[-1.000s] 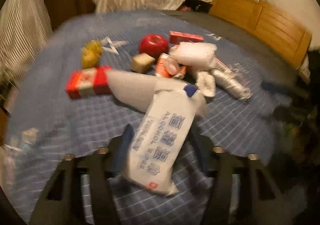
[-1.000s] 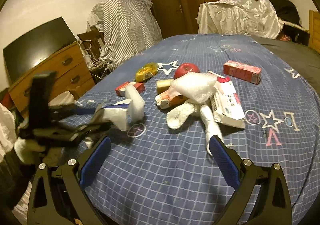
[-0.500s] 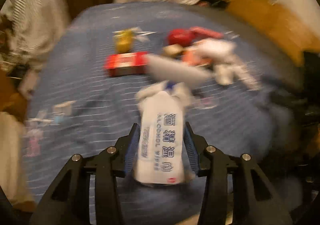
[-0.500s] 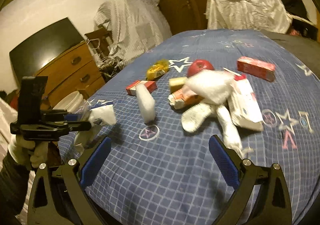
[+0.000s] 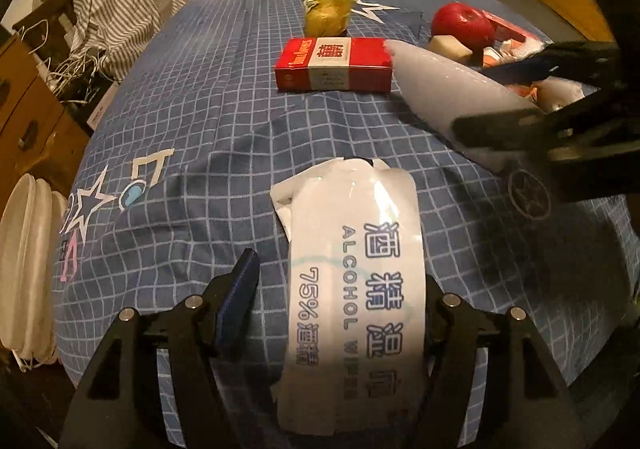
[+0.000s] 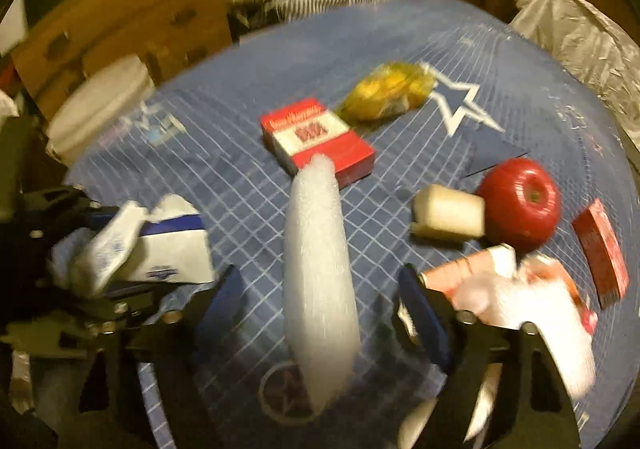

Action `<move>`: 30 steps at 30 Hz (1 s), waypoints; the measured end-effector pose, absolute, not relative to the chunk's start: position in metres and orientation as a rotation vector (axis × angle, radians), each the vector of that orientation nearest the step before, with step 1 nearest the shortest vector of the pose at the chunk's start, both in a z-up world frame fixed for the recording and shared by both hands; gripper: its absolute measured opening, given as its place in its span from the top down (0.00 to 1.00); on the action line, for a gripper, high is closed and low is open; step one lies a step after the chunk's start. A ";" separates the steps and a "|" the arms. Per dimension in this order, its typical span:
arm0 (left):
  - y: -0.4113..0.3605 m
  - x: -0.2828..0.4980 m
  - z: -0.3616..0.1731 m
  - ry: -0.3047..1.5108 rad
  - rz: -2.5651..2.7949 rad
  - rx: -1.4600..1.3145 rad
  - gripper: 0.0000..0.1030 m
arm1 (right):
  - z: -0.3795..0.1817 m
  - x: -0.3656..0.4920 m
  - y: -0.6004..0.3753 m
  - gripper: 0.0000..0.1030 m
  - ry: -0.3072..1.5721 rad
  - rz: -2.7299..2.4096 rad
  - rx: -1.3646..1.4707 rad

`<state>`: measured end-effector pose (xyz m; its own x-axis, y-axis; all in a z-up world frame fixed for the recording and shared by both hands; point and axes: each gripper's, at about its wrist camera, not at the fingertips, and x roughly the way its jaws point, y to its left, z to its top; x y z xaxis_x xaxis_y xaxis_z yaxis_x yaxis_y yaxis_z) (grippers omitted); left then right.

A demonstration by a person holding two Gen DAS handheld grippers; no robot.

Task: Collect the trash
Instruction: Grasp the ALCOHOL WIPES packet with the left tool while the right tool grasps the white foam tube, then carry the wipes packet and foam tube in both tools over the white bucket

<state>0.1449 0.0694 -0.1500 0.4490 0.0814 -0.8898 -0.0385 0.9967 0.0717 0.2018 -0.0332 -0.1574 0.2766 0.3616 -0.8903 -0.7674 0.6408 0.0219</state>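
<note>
Left wrist view: the left gripper (image 5: 340, 301) has spread since half a second ago; the white alcohol-wipes packet (image 5: 352, 289) lies released between its fingers on the blue checked bed (image 5: 192, 121)

Right wrist view: the right gripper (image 6: 320, 313), unclenched, has closed in to straddle the white foam roll (image 6: 318, 269), the likely next pick

"ALCOHOL WIPES" and "75%" are printed in blue, beside large Chinese characters, on the white wipes packet (image 5: 352, 301). Chinese characters are also carried on the red and white box (image 5: 334, 64), but they cannot be read clearly.
</note>
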 end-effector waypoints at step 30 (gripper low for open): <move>-0.076 0.076 -0.030 0.493 0.078 0.013 0.65 | -0.033 -0.001 -0.247 0.74 0.321 0.278 -0.092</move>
<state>0.0757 -0.0763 -0.0296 0.8780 0.0779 -0.4723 -0.0716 0.9969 0.0313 -0.0014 -0.2468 -0.0326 0.9111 0.2548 -0.3240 -0.2839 0.9578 -0.0450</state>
